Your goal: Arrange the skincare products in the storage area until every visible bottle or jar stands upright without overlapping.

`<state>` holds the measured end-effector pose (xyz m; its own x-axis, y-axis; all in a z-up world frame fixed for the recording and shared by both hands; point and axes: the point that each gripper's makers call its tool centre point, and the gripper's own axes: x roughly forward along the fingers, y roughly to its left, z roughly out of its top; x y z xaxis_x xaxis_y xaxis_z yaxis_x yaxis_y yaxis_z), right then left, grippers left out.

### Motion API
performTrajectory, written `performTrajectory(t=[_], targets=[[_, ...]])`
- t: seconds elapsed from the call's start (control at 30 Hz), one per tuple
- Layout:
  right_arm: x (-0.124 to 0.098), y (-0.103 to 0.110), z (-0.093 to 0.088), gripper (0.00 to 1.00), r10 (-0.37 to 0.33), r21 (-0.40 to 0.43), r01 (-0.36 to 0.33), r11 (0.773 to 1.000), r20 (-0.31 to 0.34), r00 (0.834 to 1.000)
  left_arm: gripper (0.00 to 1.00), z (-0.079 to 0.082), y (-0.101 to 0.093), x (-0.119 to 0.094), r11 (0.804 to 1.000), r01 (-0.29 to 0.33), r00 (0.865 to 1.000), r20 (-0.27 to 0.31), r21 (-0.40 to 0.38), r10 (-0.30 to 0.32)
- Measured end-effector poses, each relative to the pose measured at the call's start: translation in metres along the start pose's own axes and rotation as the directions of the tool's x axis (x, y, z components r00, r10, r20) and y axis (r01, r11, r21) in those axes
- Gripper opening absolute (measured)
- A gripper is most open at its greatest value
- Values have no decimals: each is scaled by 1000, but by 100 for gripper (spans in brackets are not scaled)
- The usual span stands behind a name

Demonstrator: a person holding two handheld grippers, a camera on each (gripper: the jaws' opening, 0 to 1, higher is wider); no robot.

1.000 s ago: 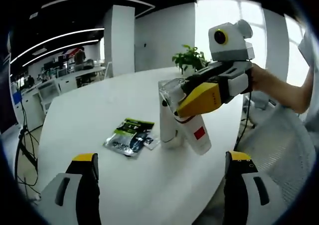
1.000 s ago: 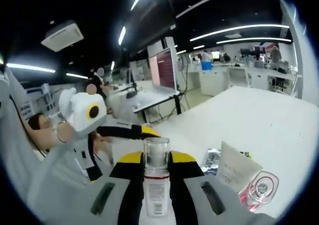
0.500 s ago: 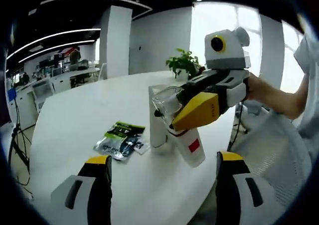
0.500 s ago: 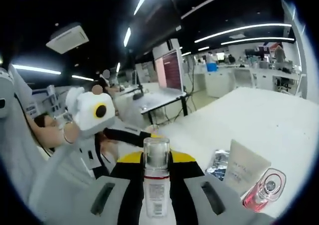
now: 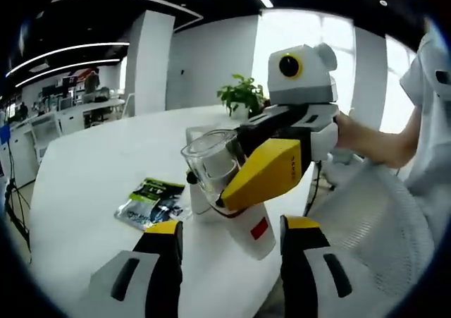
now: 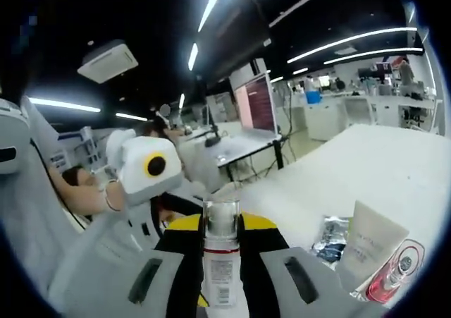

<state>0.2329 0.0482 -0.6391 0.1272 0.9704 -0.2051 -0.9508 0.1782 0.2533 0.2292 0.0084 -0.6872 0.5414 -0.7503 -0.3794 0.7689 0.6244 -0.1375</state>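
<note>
Open-plan office, long white table (image 5: 84, 191), strip lights overhead.

Right hand-held gripper (image 5: 264, 173) clamped on spray bottle (image 5: 218, 170) just below clear cap, carried tilted above table, base with red mark hanging toward near table edge; same bottle (image 6: 221, 261) seen standing between yellow jaws in right gripper view. Grip high on neck probably chosen to leave base free for setting down upright. Left hand-held gripper (image 5: 229, 265) jaws spread wide, nothing between them, hovering low just beneath bottle, likely ready to steady it. White tube (image 6: 370, 244) standing on cap on table, pink bottle (image 6: 394, 276) lying beside it, not yet righted. Foil sachet (image 5: 148, 202) flat on table nearby. Potted plant (image 5: 243, 96) at far end.
</note>
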Motion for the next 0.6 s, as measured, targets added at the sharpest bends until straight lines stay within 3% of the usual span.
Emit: performTrajectory(t=[0.07, 0.3, 0.6], targets=[[1, 1, 1, 18, -1, -6, 1, 1000, 1, 1000, 50, 0, -3, 0, 1000, 18, 1000, 0, 3, -18], [3, 6, 2, 18, 27, 1, -27, 1000, 3, 1000, 33, 0, -9, 1, 998, 55, 998, 4, -5, -55], [0, 10, 5, 18, 62, -21, -62, 998, 14, 998, 32, 3, -10, -1, 997, 73, 997, 17, -14, -73]])
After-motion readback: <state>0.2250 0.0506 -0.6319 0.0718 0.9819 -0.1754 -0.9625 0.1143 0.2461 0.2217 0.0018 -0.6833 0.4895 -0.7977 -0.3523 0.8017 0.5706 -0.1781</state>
